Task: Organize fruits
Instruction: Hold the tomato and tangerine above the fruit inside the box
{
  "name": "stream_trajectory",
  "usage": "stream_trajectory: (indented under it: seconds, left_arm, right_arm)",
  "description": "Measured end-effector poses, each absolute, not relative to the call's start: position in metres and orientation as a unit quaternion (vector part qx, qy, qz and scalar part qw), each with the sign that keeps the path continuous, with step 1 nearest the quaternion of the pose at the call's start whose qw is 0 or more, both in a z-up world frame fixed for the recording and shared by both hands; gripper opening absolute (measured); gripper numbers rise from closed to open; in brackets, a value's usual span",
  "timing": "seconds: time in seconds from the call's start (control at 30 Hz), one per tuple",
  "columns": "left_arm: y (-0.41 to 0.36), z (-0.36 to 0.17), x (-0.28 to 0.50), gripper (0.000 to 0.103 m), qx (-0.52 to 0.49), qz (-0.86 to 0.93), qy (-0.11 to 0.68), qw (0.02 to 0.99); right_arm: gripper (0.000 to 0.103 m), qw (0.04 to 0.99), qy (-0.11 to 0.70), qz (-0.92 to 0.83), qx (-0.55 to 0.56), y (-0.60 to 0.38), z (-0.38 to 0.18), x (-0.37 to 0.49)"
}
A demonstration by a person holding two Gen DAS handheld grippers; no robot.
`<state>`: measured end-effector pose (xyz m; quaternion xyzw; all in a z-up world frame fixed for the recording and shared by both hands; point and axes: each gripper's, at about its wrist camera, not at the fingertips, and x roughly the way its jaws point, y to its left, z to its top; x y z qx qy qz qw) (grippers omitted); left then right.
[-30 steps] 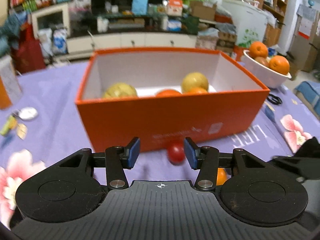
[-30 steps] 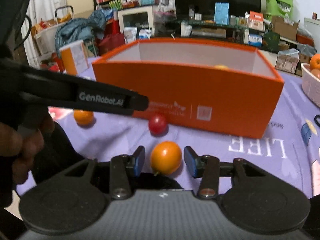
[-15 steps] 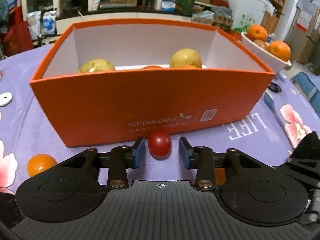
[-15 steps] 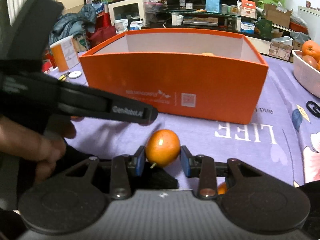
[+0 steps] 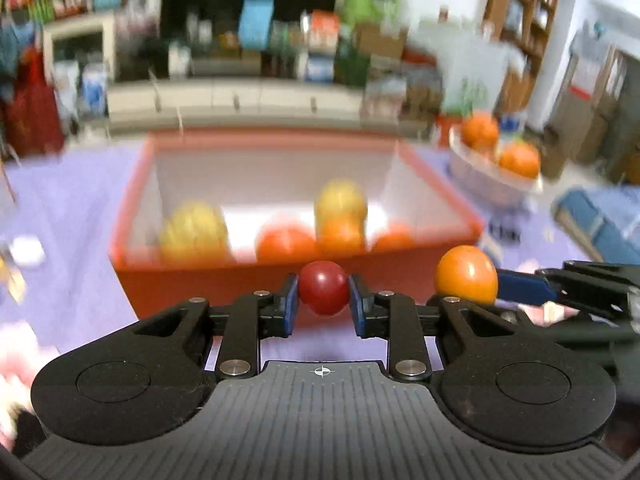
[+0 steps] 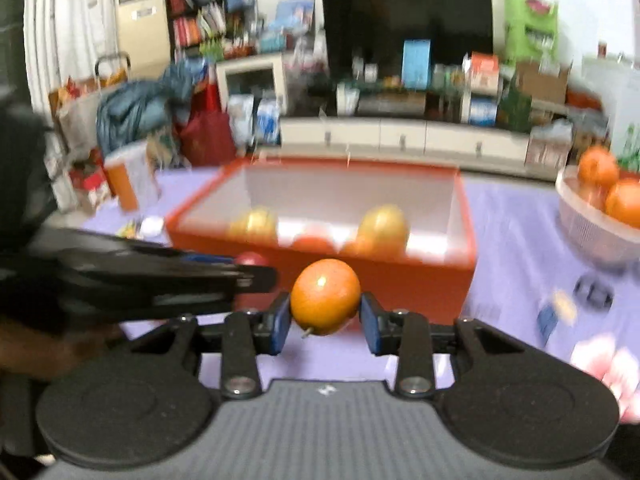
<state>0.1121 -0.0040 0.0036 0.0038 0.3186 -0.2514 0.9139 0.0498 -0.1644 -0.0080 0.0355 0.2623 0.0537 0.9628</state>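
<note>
Left tongs [image 5: 324,306] are clamped on a red fruit [image 5: 323,288]; right tongs [image 6: 325,322] on an orange fruit [image 6: 325,296], before the orange box [image 5: 240,280].

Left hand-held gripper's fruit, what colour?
Dark red fruit, clearest in the left wrist view.

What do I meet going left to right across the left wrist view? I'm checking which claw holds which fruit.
Left claw shut on the red fruit → orange fruit → right claw's blue pad.
</note>
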Motion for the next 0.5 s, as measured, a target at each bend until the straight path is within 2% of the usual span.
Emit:
stream_trajectory:
  seconds: [0.17,0.3,0.5]
  left_arm:
    - [-0.002,0.024,0.137,0.000,0.016,-0.207,0.287,0.935]
    - [-0.013,0.008,0.165,0.000,0.031,-0.166,0.289,0.943]
    - [-0.027,-0.014,0.177,0.000,0.068,-0.141,0.305,0.940]
  right_arm:
    - [0.037,0.969,0.243,0.033,0.041,-0.187,0.021,0.088]
    - [0.037,0.963,0.262,0.020,0.059,-0.197,0.007,0.128]
    - [0.037,0.954,0.298,0.007,0.028,-0.190,-0.018,0.154]
